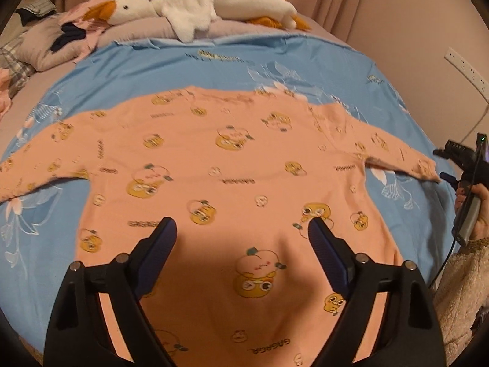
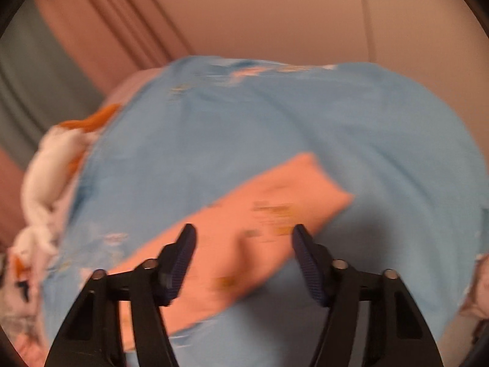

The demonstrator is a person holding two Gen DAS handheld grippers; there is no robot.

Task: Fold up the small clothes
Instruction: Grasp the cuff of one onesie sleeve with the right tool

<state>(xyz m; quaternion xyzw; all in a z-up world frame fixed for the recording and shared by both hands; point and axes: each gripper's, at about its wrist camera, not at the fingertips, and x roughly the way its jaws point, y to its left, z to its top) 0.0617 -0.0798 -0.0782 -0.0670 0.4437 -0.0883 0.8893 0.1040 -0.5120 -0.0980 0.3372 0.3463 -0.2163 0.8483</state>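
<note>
A small peach long-sleeved shirt (image 1: 232, 165) with yellow cartoon prints lies flat on a blue bedsheet (image 1: 183, 70), both sleeves spread out. My left gripper (image 1: 243, 232) is open and empty, hovering over the shirt's lower body. My right gripper (image 2: 244, 238) is open and empty above the end of the shirt's right sleeve (image 2: 275, 202); that view is blurred. The right gripper also shows at the right edge of the left wrist view (image 1: 452, 165), beside the sleeve cuff (image 1: 424, 168).
A white plush goose (image 1: 207, 6) lies along the far edge of the bed. Pillows and loose clothes (image 1: 61, 36) sit at the far left. A wall with a power strip (image 1: 464, 67) and a cable is on the right. Curtains hang behind the bed.
</note>
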